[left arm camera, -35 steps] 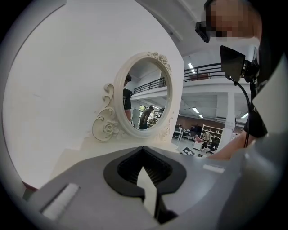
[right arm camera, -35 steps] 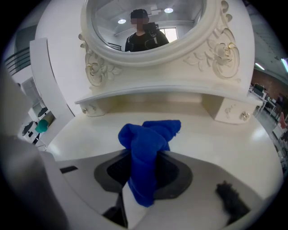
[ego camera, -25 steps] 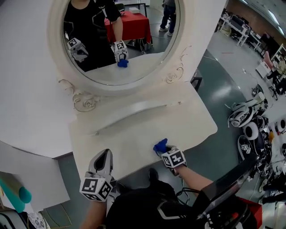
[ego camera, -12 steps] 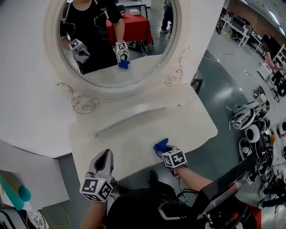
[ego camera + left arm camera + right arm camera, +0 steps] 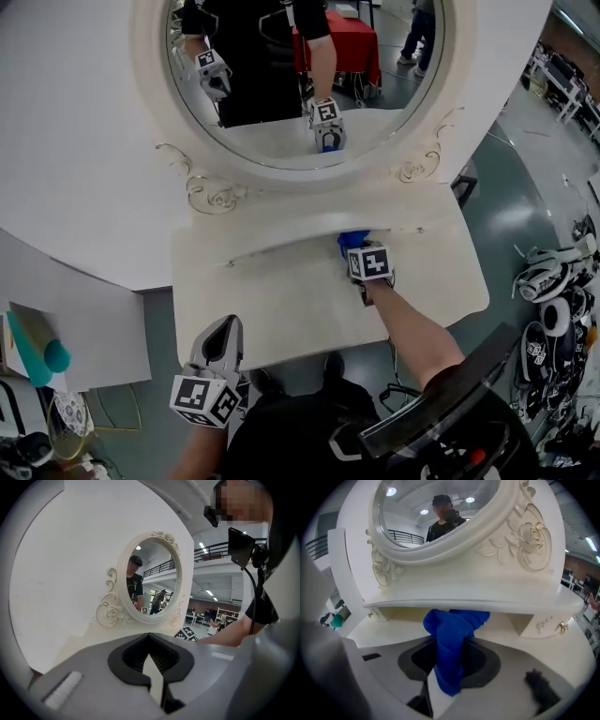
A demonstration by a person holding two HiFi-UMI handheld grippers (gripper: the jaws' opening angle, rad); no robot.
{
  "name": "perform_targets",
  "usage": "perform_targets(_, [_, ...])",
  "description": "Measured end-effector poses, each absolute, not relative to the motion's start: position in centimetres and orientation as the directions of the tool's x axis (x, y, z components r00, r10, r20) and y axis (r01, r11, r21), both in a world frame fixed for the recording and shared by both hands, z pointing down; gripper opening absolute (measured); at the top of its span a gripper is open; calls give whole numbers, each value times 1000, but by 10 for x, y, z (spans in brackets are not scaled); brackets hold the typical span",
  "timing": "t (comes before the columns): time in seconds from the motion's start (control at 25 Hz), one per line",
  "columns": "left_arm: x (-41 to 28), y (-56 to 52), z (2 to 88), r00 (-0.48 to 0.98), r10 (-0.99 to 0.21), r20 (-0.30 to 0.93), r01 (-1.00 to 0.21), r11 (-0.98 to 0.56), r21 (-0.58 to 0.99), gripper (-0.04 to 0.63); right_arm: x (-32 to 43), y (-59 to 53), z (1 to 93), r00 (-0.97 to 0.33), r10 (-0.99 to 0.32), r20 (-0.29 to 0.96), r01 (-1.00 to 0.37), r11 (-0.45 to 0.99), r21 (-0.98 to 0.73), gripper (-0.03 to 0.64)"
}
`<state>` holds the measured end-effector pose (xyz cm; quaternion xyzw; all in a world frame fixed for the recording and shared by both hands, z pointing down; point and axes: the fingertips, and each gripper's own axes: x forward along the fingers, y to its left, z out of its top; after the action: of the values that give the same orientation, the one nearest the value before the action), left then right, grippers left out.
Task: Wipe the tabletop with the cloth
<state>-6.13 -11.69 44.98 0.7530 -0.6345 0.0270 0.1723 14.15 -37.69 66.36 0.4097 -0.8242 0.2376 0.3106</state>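
Observation:
My right gripper (image 5: 359,249) is shut on a bunched blue cloth (image 5: 352,240) and holds it down on the cream tabletop (image 5: 281,295), at the back, right under the low shelf (image 5: 309,220). In the right gripper view the blue cloth (image 5: 451,641) hangs between the jaws of the right gripper (image 5: 446,670) and its front touches the gap beneath the shelf (image 5: 478,603). My left gripper (image 5: 224,328) hovers at the table's front left edge, jaws together with nothing in them. In its own view the left gripper (image 5: 154,677) faces the mirror (image 5: 152,578).
A round mirror (image 5: 305,70) in a carved white frame rises behind the shelf. A small drawer with a knob (image 5: 555,626) sits at the shelf's right end. A teal object (image 5: 39,349) lies left of the table. Headsets and gear (image 5: 553,281) litter the floor on the right.
The right gripper has carried the cloth from the front edge of the tabletop to the back, under the shelf. The left gripper has kept its place.

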Motion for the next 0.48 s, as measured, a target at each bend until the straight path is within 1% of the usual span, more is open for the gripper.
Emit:
perform_targets(0.2, [-67, -109, 451, 173, -948, 268, -969, -115, 219, 9, 136, -378, 672, -476, -502, 723, -812, 565, -142, 132])
perform_targets(0.48, [-57, -121, 450, 241, -939, 244, -954, -183, 238, 9, 163, -326, 676, -442, -454, 774, -806, 580, -120, 132])
